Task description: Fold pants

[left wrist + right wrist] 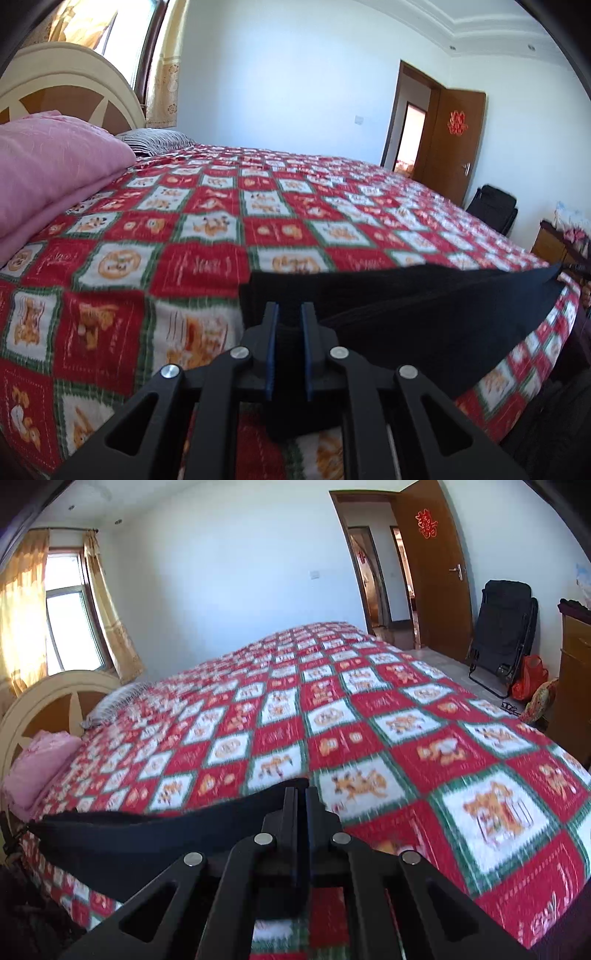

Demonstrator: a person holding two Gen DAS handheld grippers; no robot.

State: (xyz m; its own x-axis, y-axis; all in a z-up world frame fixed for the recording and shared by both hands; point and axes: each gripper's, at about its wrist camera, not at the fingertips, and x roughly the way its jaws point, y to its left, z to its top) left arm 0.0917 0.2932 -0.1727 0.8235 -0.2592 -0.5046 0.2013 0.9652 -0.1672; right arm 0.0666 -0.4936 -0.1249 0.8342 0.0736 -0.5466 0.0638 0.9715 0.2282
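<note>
Left gripper pinching pants edge; right gripper clamping opposite corner. Bedspread stretching ahead, open. Writing on squares unreadable.

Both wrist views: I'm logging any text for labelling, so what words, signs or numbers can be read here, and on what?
"囍": red paper cutout on the brown door, also seen in the left wrist view.
Bedspread: the red squares carry pale script-like marks, too blurred to read.
Black pants, left gripper, right gripper: no text visible.
</note>
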